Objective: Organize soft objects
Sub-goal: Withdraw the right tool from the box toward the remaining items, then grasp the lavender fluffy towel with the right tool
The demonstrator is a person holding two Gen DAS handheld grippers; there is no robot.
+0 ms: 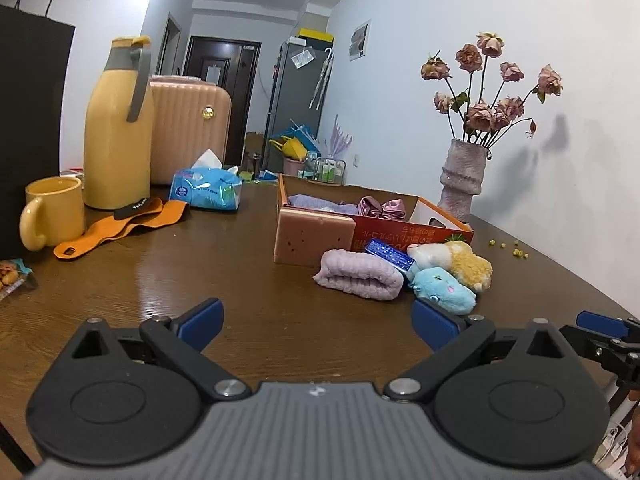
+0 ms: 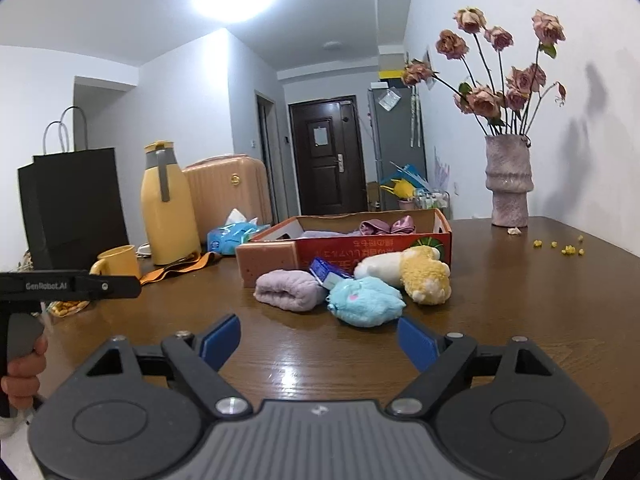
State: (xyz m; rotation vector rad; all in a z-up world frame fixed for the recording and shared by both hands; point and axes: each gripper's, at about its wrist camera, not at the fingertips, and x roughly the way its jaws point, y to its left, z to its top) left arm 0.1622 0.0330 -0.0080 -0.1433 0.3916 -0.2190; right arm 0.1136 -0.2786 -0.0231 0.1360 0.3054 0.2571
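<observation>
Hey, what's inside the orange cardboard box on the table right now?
Inside the orange cardboard box lie a folded lavender cloth and a shiny pink satin bow. The near wall hides the box's floor, so anything lower down cannot be seen.

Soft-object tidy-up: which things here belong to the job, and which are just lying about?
Job: lilac towel, blue plush, yellow plush, box already holding soft things, both open grippers: left, right.

Lying about: yellow jug, mug, tissue pack, orange strap, vase, black bag, blue packet.
</observation>
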